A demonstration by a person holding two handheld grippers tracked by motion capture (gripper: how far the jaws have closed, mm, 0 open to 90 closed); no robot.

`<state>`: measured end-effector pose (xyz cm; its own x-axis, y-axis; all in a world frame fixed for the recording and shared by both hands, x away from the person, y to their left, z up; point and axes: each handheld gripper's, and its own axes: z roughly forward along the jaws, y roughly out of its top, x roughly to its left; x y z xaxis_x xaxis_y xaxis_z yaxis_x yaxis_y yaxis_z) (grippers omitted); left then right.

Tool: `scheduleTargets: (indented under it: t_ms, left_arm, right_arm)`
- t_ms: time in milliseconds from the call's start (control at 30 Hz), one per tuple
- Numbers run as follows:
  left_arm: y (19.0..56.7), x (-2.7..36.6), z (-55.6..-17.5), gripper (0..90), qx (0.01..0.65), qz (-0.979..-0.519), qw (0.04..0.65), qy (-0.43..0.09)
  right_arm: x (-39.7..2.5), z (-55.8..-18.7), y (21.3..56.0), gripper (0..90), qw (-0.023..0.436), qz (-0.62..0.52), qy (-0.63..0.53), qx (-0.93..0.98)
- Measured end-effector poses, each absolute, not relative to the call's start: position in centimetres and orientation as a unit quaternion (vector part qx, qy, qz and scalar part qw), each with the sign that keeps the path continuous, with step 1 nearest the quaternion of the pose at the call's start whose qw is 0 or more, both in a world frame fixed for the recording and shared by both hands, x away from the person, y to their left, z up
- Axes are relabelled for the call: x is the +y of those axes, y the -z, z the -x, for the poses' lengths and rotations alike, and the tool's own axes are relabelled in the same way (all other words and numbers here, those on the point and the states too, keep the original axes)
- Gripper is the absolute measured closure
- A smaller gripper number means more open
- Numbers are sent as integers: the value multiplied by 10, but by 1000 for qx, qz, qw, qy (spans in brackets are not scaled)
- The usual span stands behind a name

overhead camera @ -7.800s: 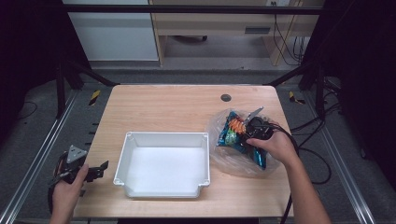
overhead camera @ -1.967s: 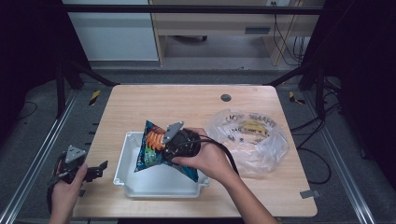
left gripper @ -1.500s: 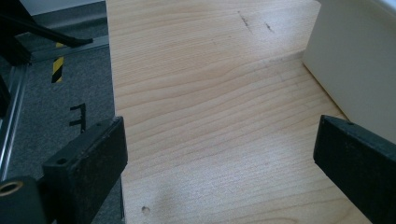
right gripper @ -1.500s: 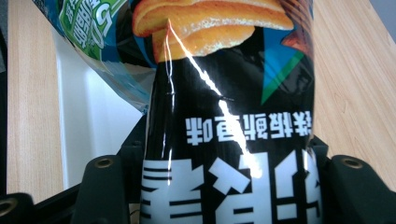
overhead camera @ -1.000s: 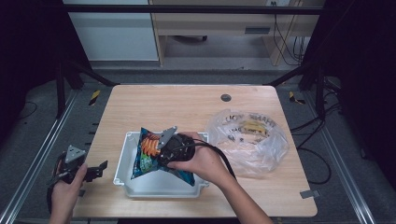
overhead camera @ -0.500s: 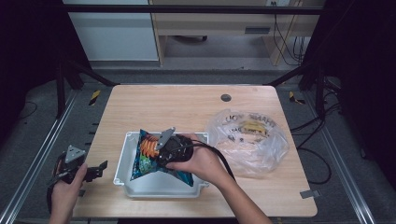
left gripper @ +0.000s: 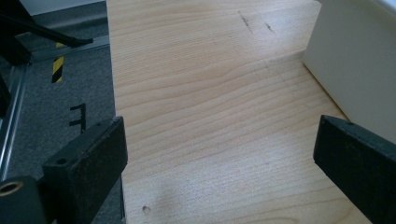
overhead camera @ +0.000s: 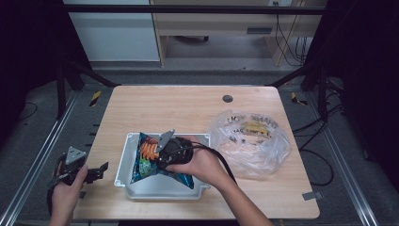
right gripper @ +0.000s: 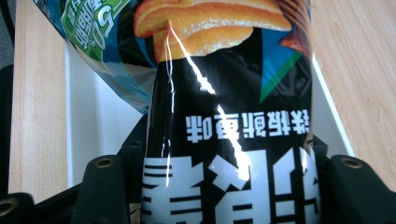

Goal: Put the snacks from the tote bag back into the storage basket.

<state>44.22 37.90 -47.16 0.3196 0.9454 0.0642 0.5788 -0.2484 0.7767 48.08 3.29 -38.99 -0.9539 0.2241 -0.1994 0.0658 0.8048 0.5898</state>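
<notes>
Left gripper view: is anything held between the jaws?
No: the left gripper has its jaws wide apart over the bare wooden table.

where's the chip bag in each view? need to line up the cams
High view: chip bag left of centre, over the white bin, held by the right gripper.
Left gripper view: no chip bag here; the open left gripper faces bare table.
Right gripper view: bag centre frame, clamped between the jaws, print upside down.
Shared landmark: the white bin, its wall at right in the left gripper view and behind the bag in the right gripper view.
</notes>
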Motion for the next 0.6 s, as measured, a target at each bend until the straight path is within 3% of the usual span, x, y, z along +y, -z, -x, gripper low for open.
scheduleTargets:
  t_ms: [600]
  left_arm:
    - [472,379,-442,28,514,-741,333,-275]
  right_arm:
    - [35,-483,404,404,118,-74,-292,946]
